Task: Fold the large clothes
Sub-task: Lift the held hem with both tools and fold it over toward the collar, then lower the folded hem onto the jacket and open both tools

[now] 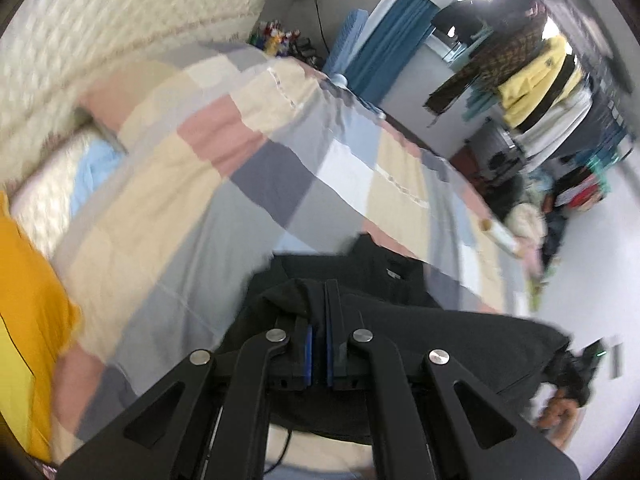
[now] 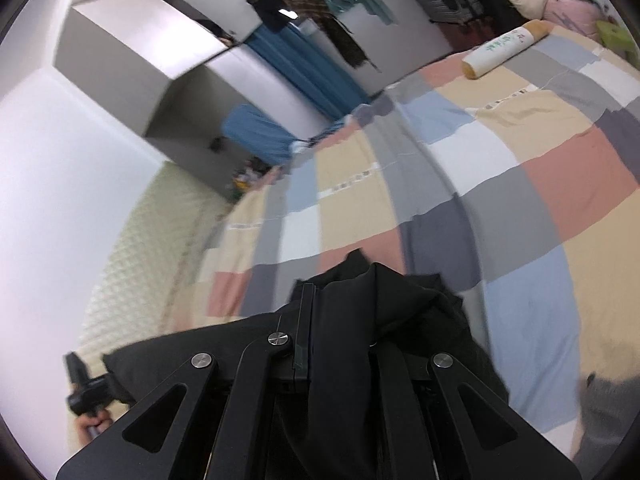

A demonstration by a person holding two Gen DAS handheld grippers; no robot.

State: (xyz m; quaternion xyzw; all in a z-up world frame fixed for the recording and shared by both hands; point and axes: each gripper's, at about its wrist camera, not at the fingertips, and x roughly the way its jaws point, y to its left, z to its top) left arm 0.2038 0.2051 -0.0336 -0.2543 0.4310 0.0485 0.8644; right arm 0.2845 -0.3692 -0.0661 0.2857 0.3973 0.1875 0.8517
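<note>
A black garment (image 1: 440, 340) with a collar label hangs over a bed covered by a patchwork quilt (image 1: 208, 184). In the left wrist view my left gripper (image 1: 326, 286) is shut on a fold of this cloth, the blue pads pressed together. The right wrist view shows my right gripper (image 2: 316, 292) shut on the same black garment (image 2: 400, 312), whose cloth drapes over and hides the right finger. The garment stretches between the two grippers above the patchwork quilt (image 2: 460, 184). Each view catches the other hand at its lower edge.
A yellow garment (image 1: 28, 320) lies at the left of the bed. A white cylinder with tan ends (image 2: 504, 46) rests near the far side. A grey cloth (image 2: 608, 412) lies at lower right. Hanging clothes (image 1: 536, 80) and clutter line the room beyond.
</note>
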